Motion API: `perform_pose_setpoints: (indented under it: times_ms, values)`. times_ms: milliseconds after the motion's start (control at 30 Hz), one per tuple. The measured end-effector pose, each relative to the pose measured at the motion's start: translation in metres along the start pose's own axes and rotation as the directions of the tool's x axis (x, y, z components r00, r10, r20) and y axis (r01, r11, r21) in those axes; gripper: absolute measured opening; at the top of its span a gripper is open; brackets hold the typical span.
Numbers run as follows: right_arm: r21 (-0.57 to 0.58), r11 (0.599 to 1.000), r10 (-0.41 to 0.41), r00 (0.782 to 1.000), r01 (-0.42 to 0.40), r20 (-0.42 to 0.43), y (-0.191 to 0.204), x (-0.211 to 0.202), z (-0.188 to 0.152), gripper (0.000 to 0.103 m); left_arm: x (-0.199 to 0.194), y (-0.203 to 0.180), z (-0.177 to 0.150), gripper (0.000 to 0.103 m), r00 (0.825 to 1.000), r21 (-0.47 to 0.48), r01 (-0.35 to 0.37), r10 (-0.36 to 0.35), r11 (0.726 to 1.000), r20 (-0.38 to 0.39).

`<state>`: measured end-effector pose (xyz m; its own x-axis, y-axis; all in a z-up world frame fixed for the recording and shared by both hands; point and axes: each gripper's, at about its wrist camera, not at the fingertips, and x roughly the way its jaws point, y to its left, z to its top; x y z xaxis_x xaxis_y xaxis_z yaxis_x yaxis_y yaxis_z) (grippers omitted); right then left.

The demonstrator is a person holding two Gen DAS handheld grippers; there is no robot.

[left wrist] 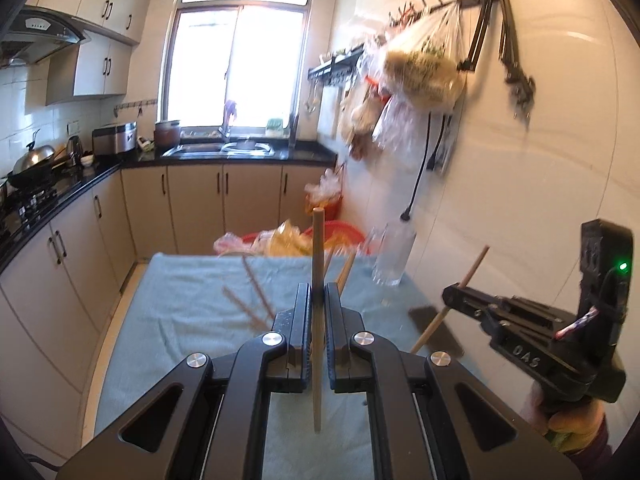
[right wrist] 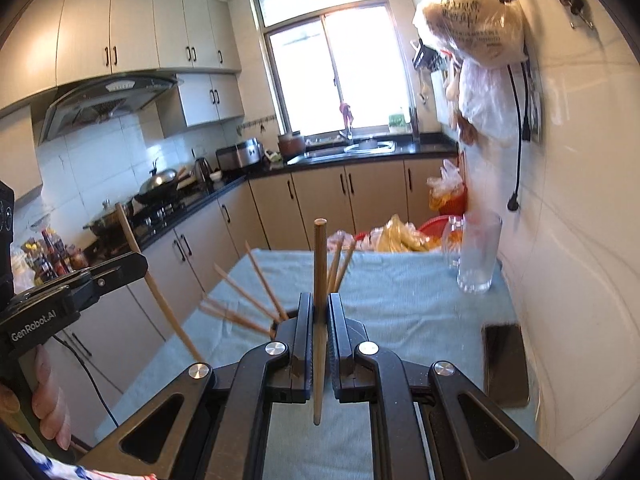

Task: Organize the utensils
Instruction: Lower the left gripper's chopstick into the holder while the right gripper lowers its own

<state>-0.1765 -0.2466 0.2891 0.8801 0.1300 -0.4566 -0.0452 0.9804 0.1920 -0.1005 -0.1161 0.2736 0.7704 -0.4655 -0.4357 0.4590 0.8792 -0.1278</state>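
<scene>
Left gripper [left wrist: 317, 300] clamped on one chopstick [left wrist: 317, 280], stick upright between the jaws. Right gripper [right wrist: 320, 312] likewise closed on a second chopstick [right wrist: 319, 300], also upright. Both held above the bench [right wrist: 400, 300], which has a blue towel over it. Loose chopsticks [right wrist: 256, 300] lie fanned on the towel ahead of the grippers; sharp in the right view, blurred in the left. Glass [right wrist: 478, 256] stands at the far right of the bench by the wall. Phone [right wrist: 506, 364] near the right edge is clear only in the right view; left view shows it half hidden behind the other gripper.
</scene>
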Motion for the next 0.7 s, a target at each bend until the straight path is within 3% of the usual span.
perform_pose_setpoints:
  times_ms: [133, 400, 500, 700]
  values:
    - [-0.001, 1.0, 0.002, 0.999, -0.002, 0.038, 0.002, 0.004, 0.022, 0.007, 0.006, -0.006, 0.026, 0.006, 0.998, 0.012, -0.006, 0.006, 1.0, 0.061]
    - [0.048, 0.998, 0.023, 0.998, -0.026, 0.062, 0.003, 0.043, 0.044, 0.007, 0.056, -0.009, 0.058, 0.006, 0.989, 0.012, -0.097, 0.095, 0.995, 0.117]
    - [0.065, 0.997, 0.033, 0.997, -0.037, 0.064, 0.001, 0.059, 0.043, 0.007, 0.079, -0.002, 0.059, 0.006, 0.987, -0.008, -0.114, 0.114, 0.993, 0.116]
    - [0.112, 0.993, 0.04, 0.998, -0.046, 0.053, -0.009, 0.087, 0.031, 0.007, 0.127, 0.017, 0.045, 0.006, 0.992, -0.066, -0.123, 0.125, 0.99, 0.027]
